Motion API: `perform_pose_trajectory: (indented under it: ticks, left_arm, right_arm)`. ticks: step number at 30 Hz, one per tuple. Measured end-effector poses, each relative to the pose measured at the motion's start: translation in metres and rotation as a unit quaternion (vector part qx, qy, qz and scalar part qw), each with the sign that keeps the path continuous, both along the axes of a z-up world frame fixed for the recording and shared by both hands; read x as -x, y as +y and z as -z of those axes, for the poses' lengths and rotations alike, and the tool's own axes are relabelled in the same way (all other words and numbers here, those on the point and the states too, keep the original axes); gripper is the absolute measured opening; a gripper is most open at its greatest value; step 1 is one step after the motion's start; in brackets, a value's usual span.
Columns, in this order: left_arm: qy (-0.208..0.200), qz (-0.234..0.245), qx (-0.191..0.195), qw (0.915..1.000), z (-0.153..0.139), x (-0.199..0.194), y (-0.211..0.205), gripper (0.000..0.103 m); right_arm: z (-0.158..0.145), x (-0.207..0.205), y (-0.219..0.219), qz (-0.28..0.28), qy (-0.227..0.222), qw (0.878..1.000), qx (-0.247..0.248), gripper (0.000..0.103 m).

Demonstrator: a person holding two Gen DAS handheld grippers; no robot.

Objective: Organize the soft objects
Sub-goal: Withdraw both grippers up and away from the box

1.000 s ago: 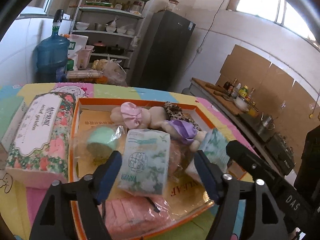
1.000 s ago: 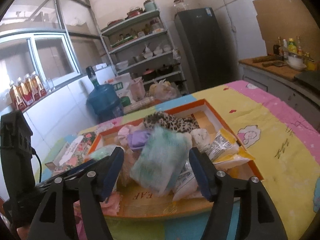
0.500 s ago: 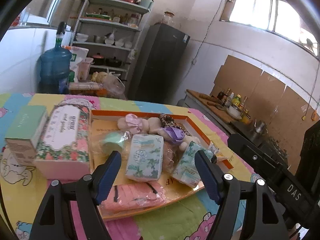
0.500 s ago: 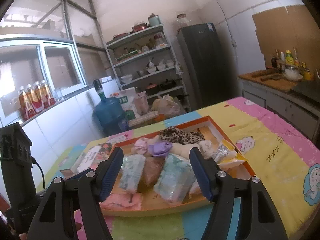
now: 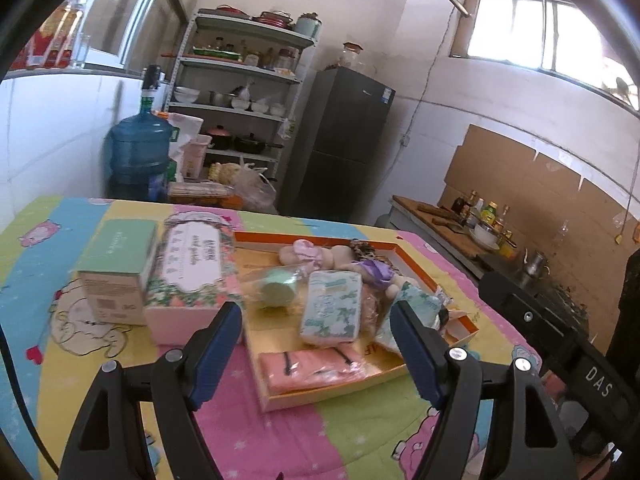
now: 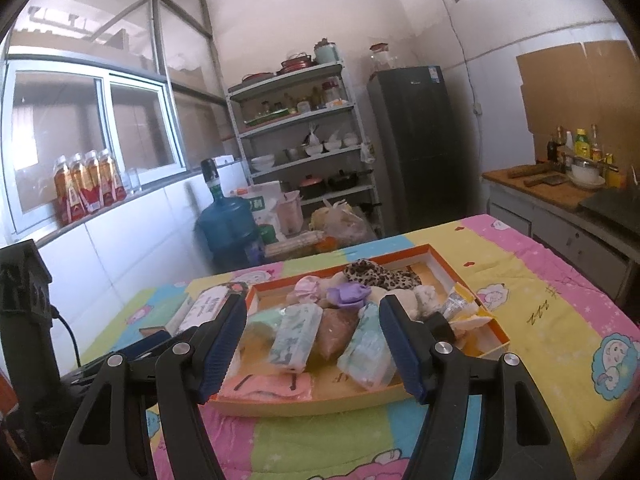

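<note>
An orange tray (image 5: 316, 398) (image 6: 320, 404) sits on the cartoon-print tablecloth and holds several soft things. In it are a floral tissue pack (image 5: 332, 306) (image 6: 296, 334), a second tissue pack (image 6: 366, 350), a pink pack (image 5: 316, 366) (image 6: 268, 386), a bagged green sponge (image 5: 276, 290), a doll in purple (image 5: 374, 272) (image 6: 348, 294) and a leopard cloth (image 5: 362, 248) (image 6: 380, 274). My left gripper (image 5: 316, 354) hangs open before the tray's near edge, nothing between its blue pads. My right gripper (image 6: 312, 344) is likewise open and empty, back from the tray.
A floral tissue box (image 5: 192, 272) and a green box (image 5: 116, 268) stand left of the tray. Snack packets (image 6: 456, 304) lie in the tray's right corner. Beyond the table are a water jug (image 5: 136, 156), shelves, a dark fridge (image 5: 344, 140) and a counter with bottles (image 6: 576, 148).
Both grippers have drawn back and upward from the tray, which now looks smaller with more tablecloth in front. The jaws stayed open; nothing in the tray moved.
</note>
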State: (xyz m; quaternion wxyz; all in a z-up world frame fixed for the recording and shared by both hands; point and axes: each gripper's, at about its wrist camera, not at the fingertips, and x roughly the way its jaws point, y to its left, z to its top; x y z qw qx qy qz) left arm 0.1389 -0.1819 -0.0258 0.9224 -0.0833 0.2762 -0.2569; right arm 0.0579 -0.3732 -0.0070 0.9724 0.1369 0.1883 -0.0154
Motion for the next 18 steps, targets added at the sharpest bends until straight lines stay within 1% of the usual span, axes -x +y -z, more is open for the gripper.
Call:
perform_pose_trajectory:
  ticks: [9,18]
  left_arm:
    - [-0.020,-0.032,-0.028,0.9989,-0.002,0.019,0.033,0.076]
    - [-0.037,-0.095,-0.060,0.9930,-0.005,0.045,0.067,0.076]
  right_arm:
    - [0.005,0.006,0.032,-0.017,0.005,1.000,0.008,0.071]
    - [0.007,0.016,0.071,-0.031,0.004,0.999,0.028,0.071]
